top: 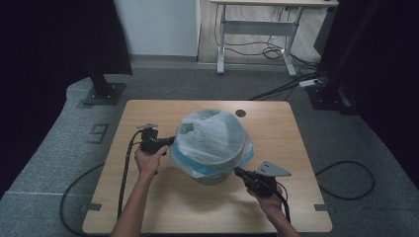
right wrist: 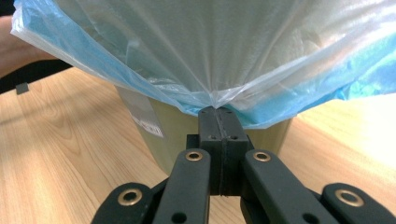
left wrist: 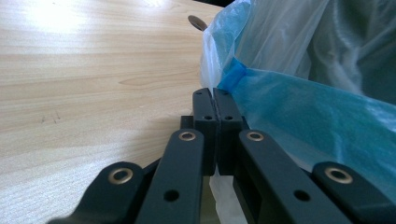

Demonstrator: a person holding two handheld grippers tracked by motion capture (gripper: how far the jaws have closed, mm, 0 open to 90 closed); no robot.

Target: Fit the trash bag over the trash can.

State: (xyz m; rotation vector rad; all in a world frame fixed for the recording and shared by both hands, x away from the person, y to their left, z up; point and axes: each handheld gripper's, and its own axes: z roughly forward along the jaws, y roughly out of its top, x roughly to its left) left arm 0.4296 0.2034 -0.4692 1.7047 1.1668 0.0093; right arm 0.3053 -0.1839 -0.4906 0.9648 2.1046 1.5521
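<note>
A grey bin [top: 213,177] stands mid-table, lined with a translucent white-and-blue plastic bag [top: 212,140] whose rim drapes over its sides. My left gripper [top: 170,141] is at the bag's left side, jaws shut on the blue edge of the bag [left wrist: 303,112]; in the left gripper view the tips [left wrist: 214,93] pinch a fold of it. My right gripper [top: 237,171] is at the bin's front right. In the right gripper view its jaws [right wrist: 218,112] are shut on the bag's [right wrist: 210,51] gathered hem, with the bin [right wrist: 173,135] behind.
The wooden table [top: 148,197] has a cable hole [top: 240,113] behind the bin. Beyond it on the carpet are a black stand base [top: 104,93], a white desk frame [top: 257,29] and loose cables [top: 346,177].
</note>
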